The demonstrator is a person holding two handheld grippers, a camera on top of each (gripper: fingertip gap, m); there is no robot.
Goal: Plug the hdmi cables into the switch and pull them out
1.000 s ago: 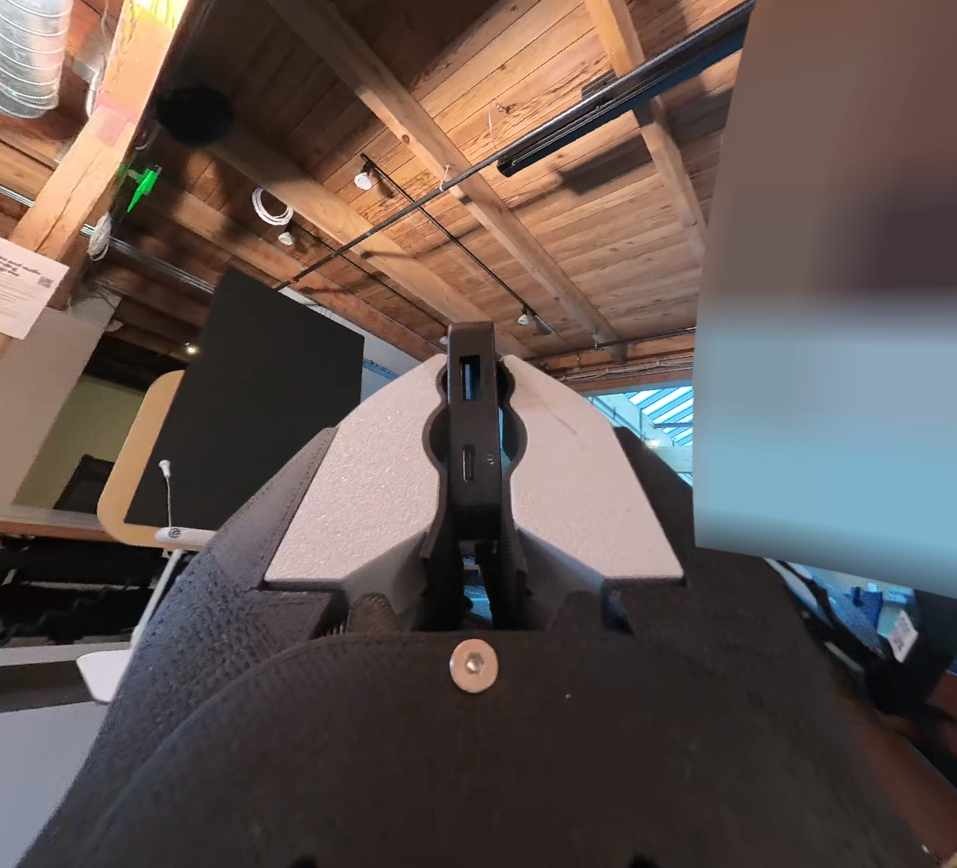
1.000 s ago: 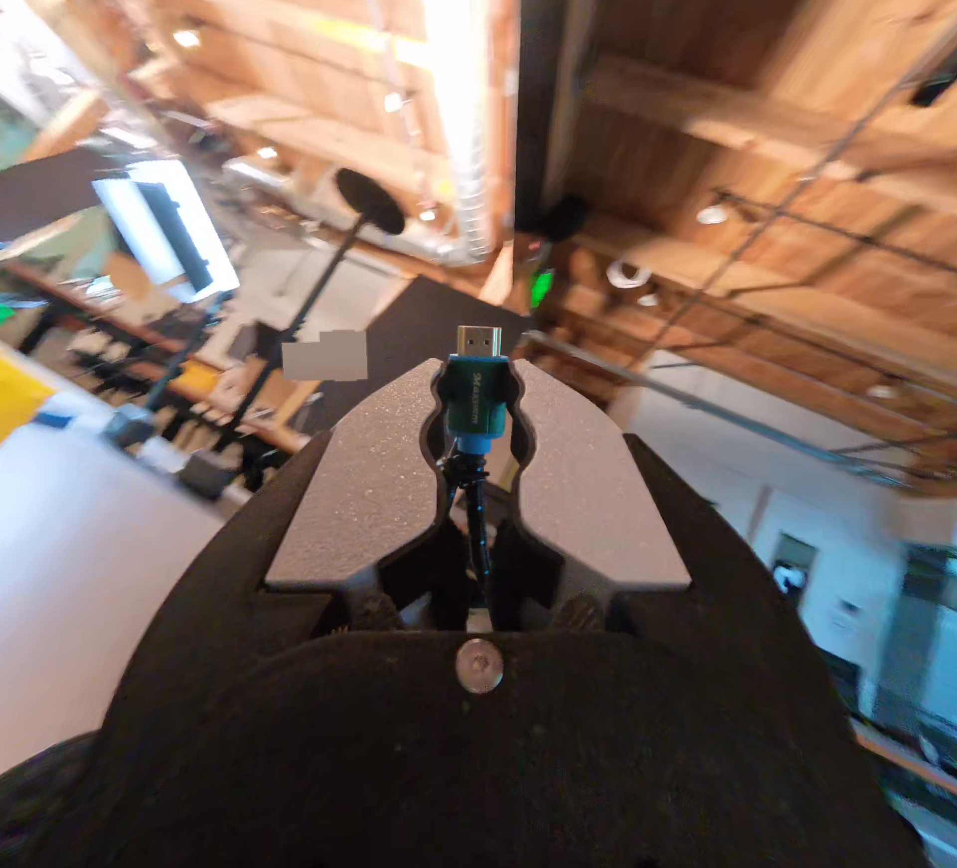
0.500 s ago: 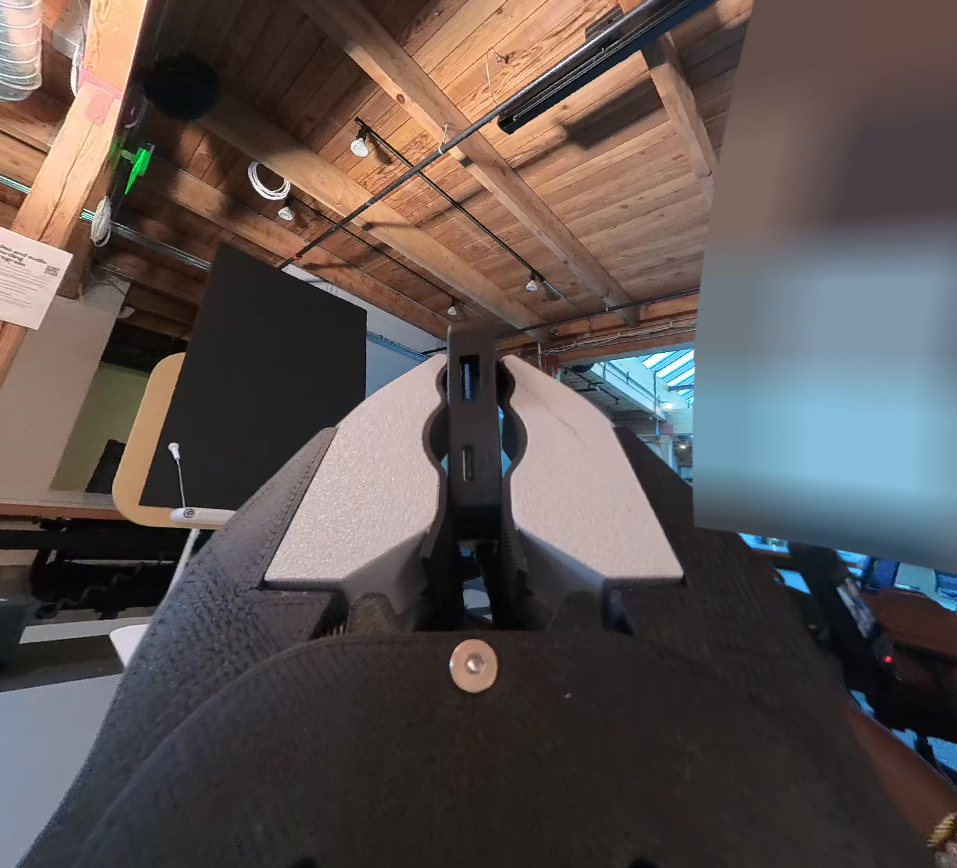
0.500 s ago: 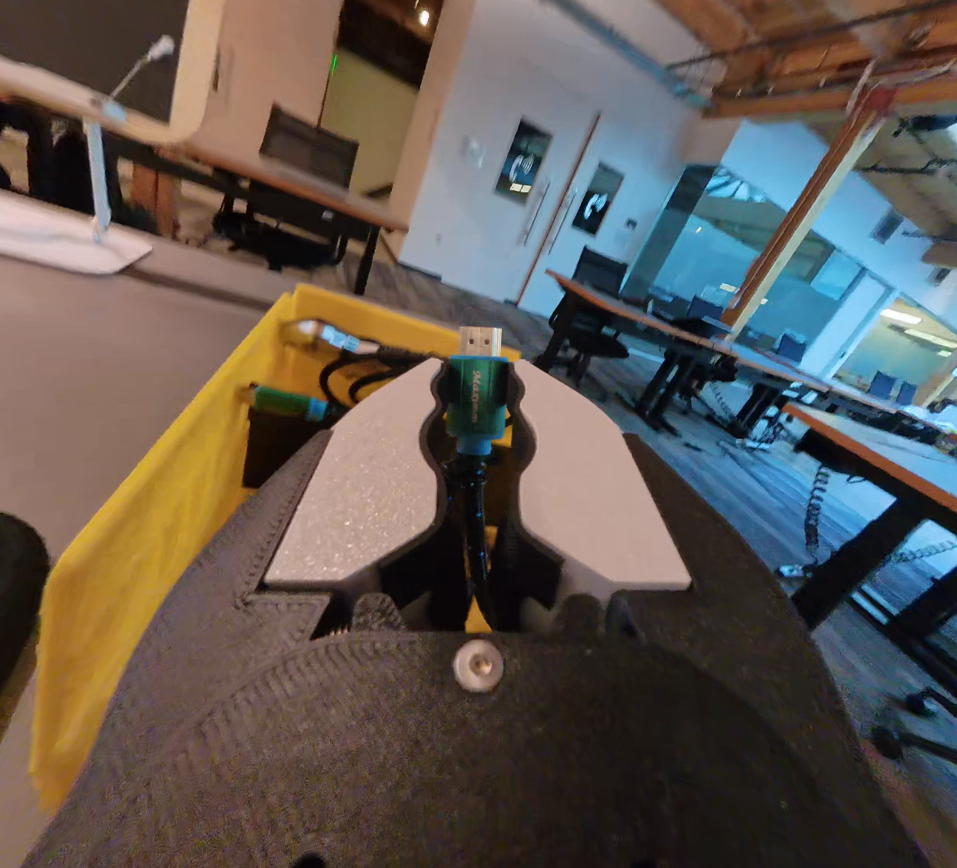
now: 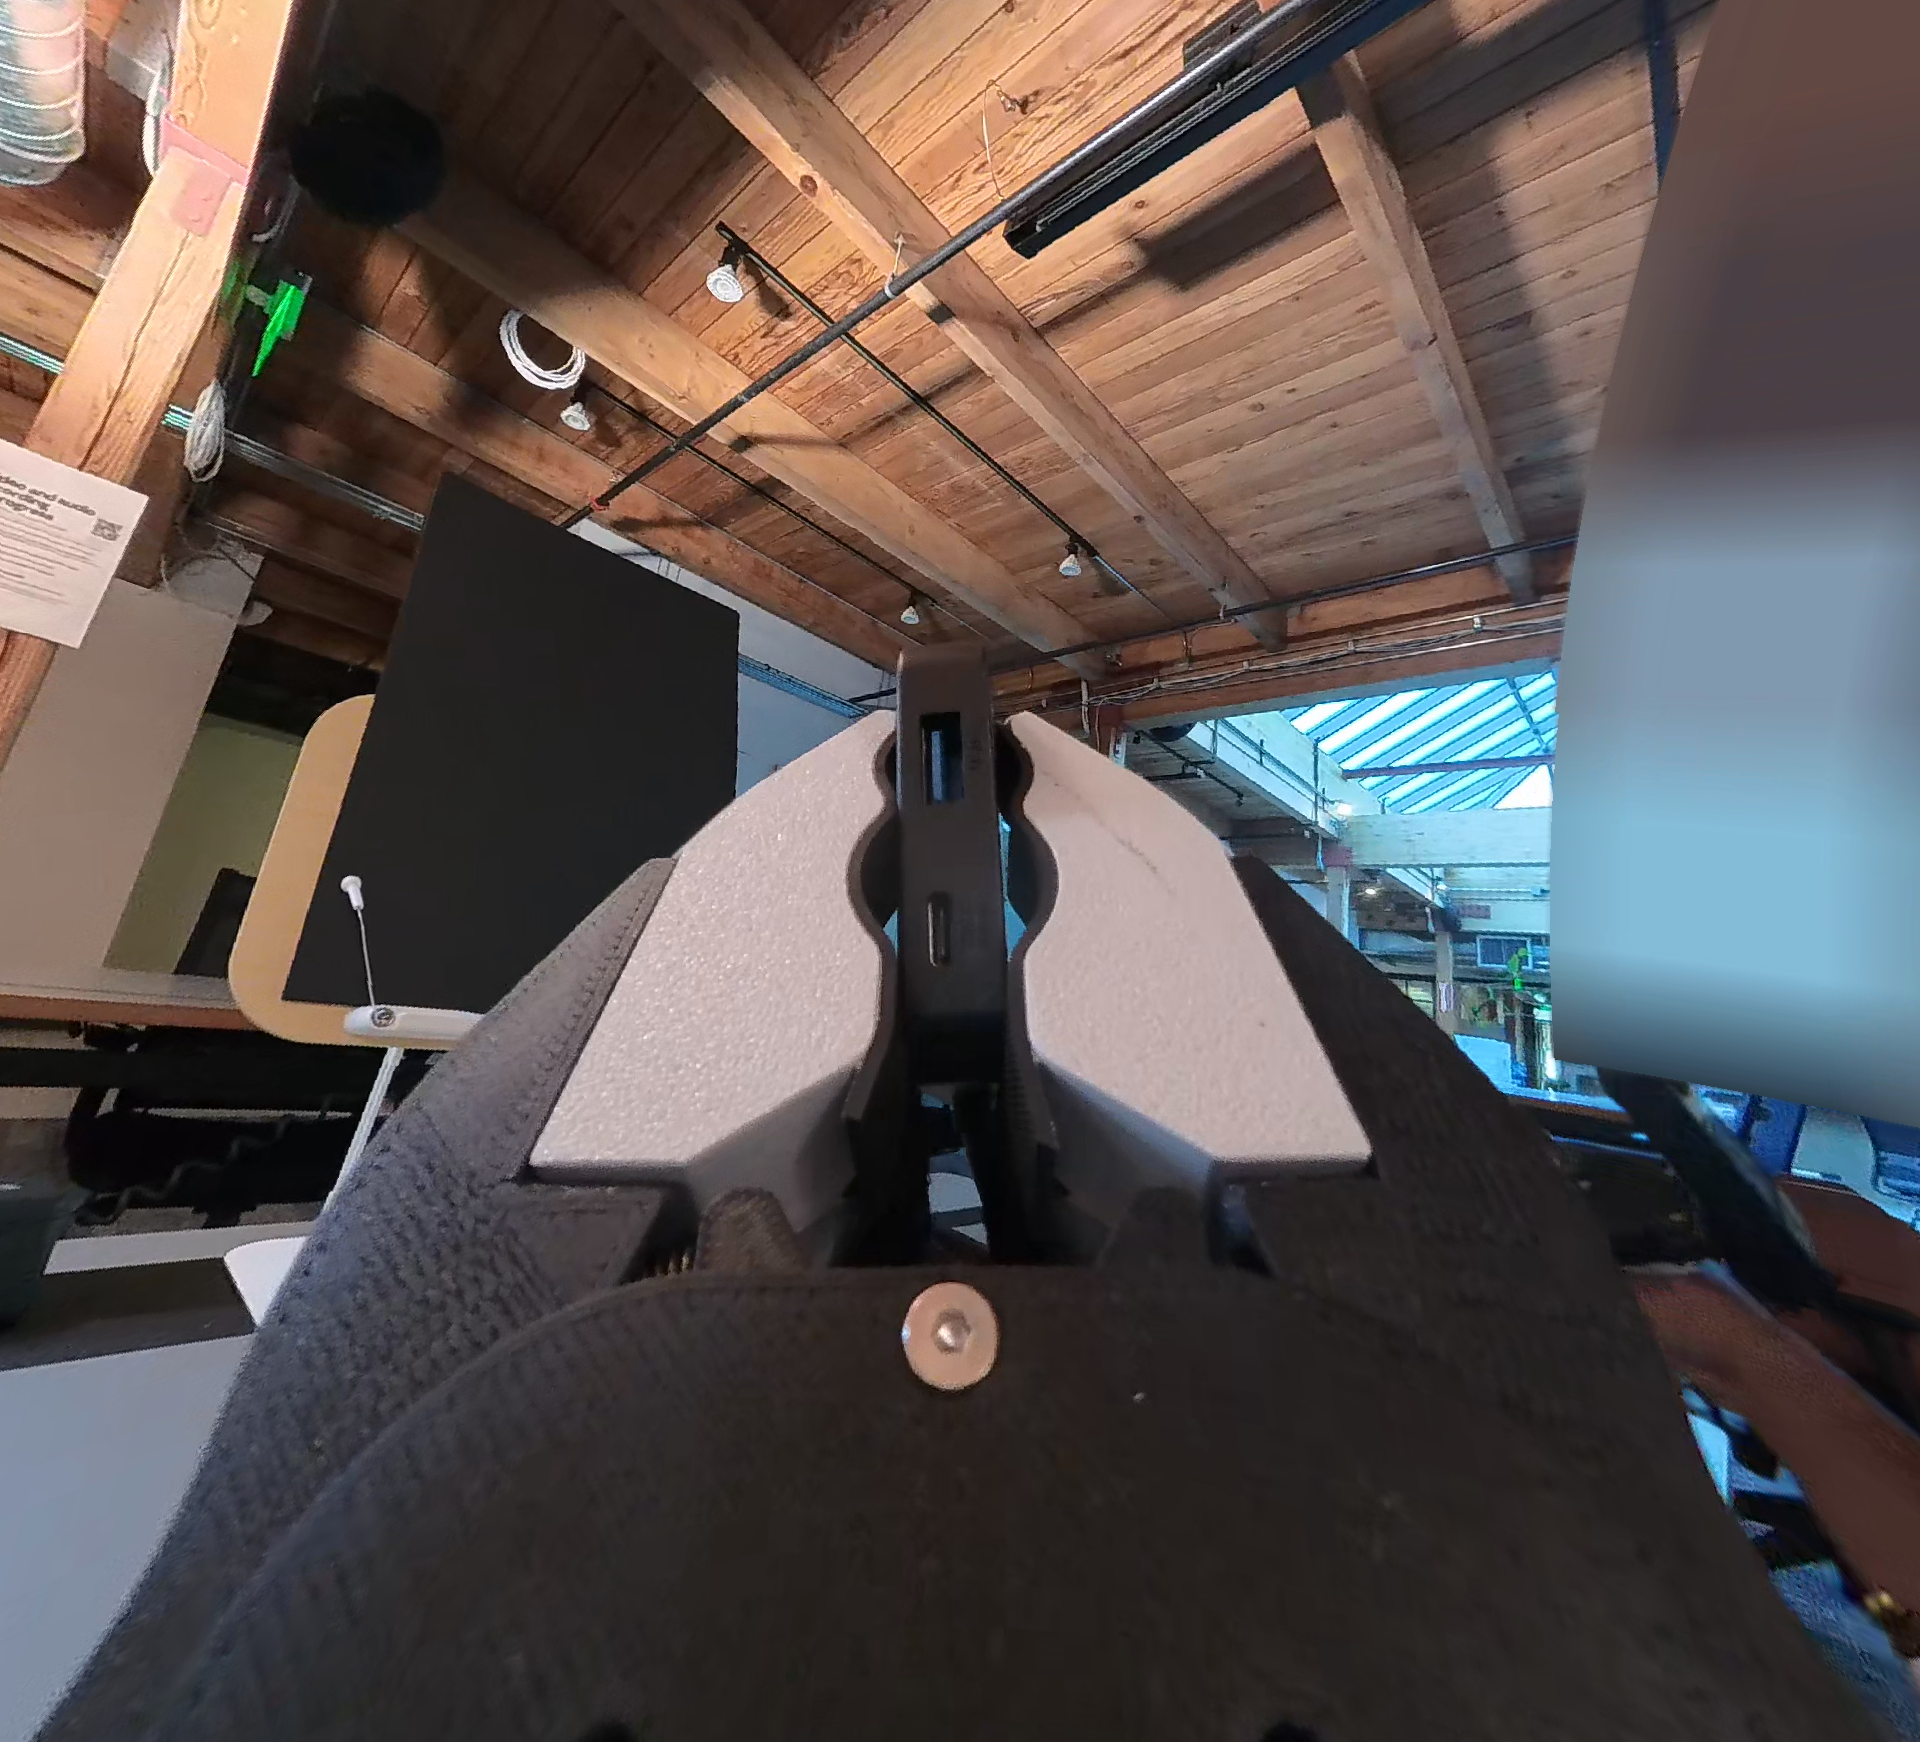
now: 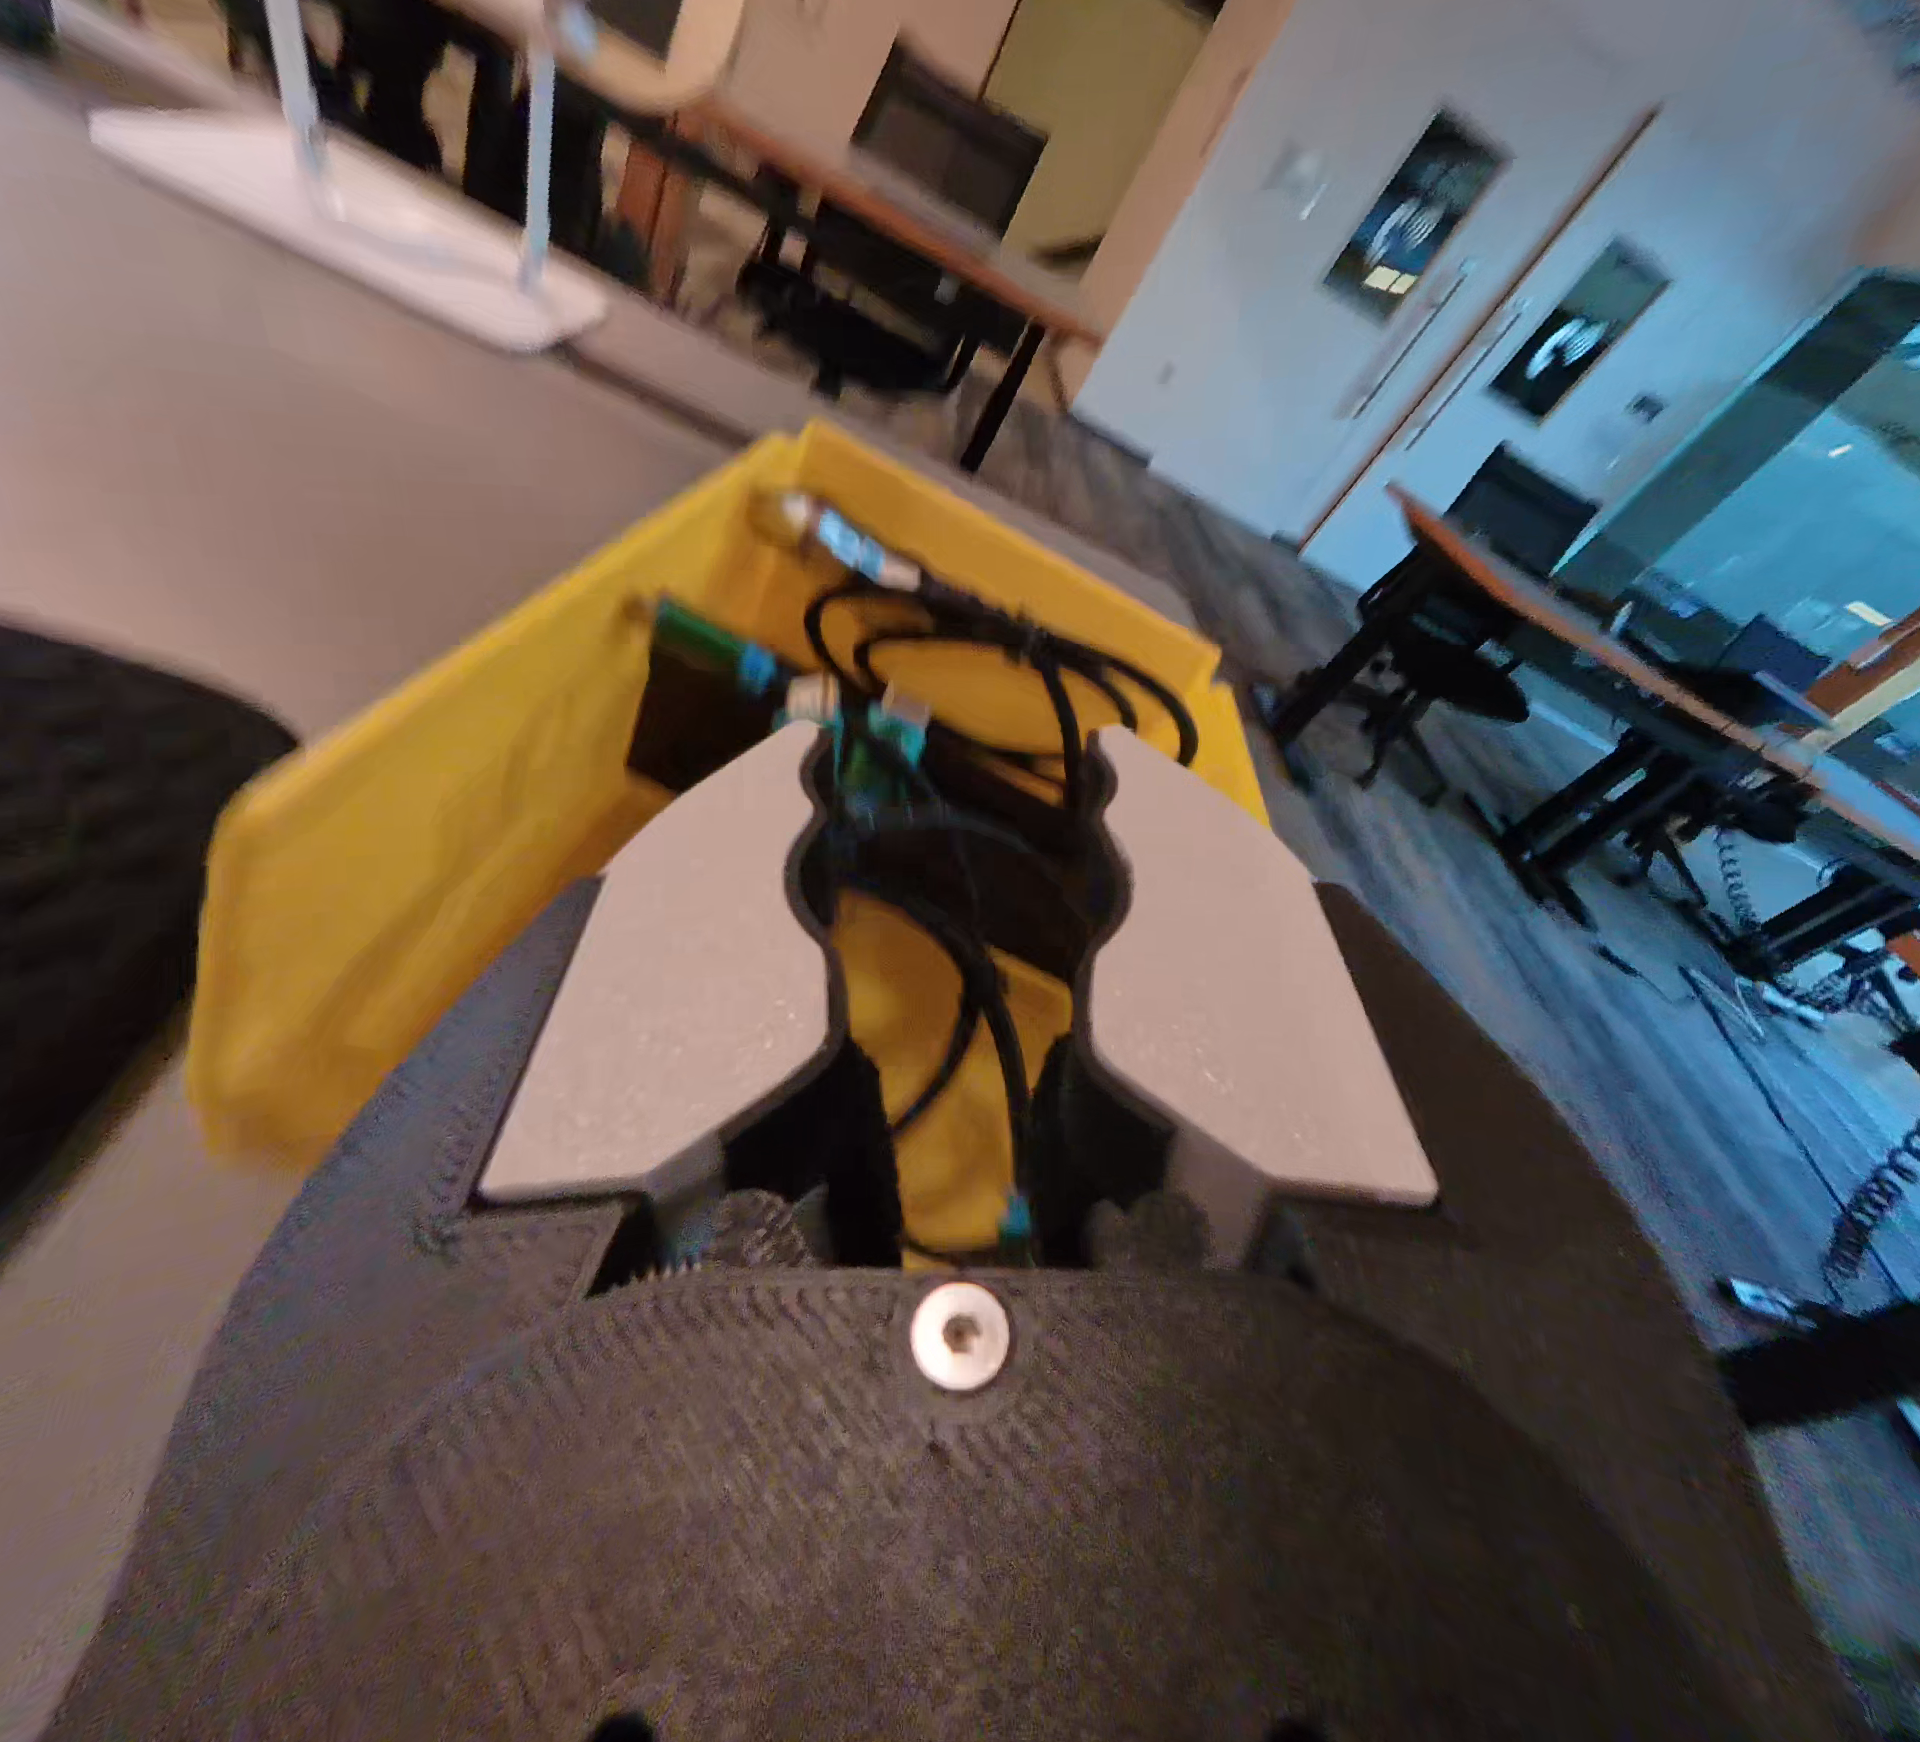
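My left gripper [image 5: 951,788] squeezes the black switch [image 5: 948,871] tight, pointing up. My right gripper [image 6: 961,757] is wide open over the yellow bin [image 6: 416,819], where the green-ended cable [image 6: 883,757] lies loose.

Wooden beam ceiling [image 5: 935,134], black panel [image 5: 540,757], yellow bin [image 6: 416,840], desks [image 6: 1662,653]
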